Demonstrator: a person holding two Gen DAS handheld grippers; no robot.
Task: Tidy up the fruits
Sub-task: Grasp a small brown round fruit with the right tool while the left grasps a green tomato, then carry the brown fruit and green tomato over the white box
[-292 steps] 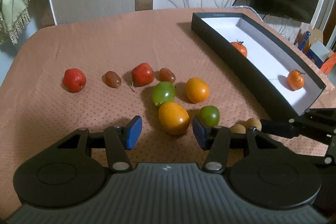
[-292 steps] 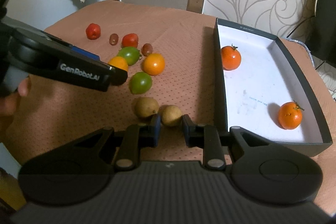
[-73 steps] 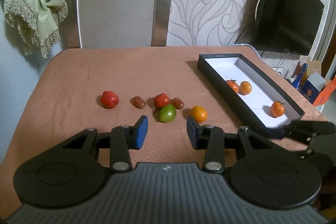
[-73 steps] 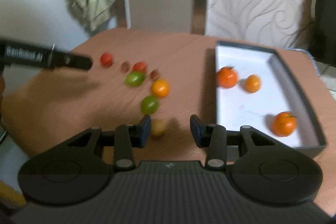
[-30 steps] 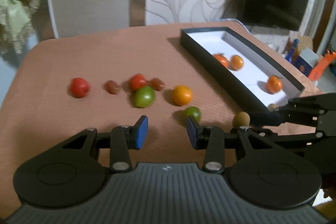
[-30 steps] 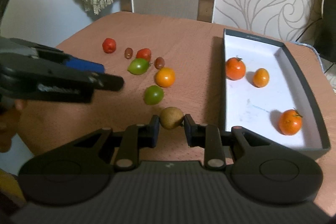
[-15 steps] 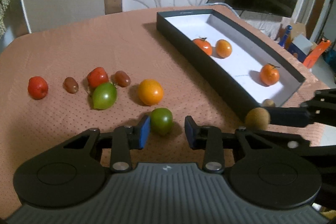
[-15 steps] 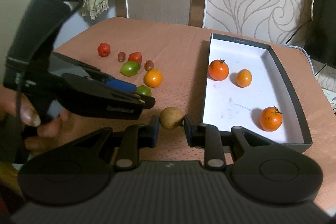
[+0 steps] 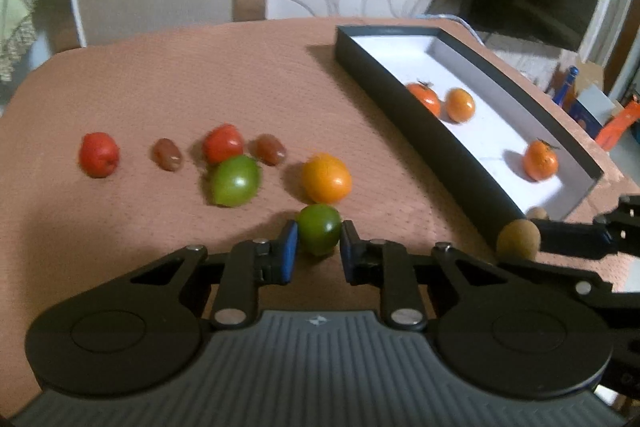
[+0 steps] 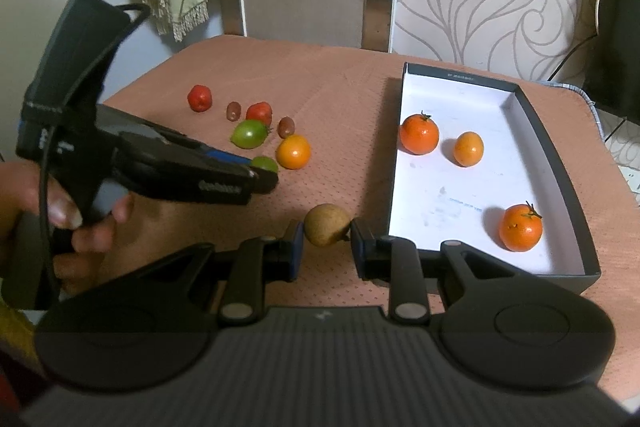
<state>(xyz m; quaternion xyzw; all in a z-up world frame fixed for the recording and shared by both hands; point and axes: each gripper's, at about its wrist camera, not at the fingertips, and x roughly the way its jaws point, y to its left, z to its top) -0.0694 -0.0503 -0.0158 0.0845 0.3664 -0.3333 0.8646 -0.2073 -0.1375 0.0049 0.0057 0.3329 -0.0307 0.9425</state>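
Nearest in the left wrist view, the left gripper (image 9: 316, 247) is clenched on a small dark green round fruit (image 9: 319, 234) that sits low on the salmon dotted tablecloth (image 9: 160, 87); the fruit's underside is hidden behind the blue pads. The right wrist view shows only a sliver of that green fruit (image 10: 265, 163) past the left tool's black nose, along with the person's hand (image 10: 60, 211) on its handle, which the left view never shows. The right gripper (image 10: 326, 241) is grasping a brown rough-skinned round fruit (image 10: 327, 225) just beside the near corner of the black shallow box with a white floor (image 10: 556, 147). From the left view a second small brown fruit (image 9: 537, 213) peeks over the box's near end, mostly cut off by the wall; the right view hides it entirely. Three orange fruits lie in the box. Farther out, loose red, brown, green and orange fruits are slightly blurred.
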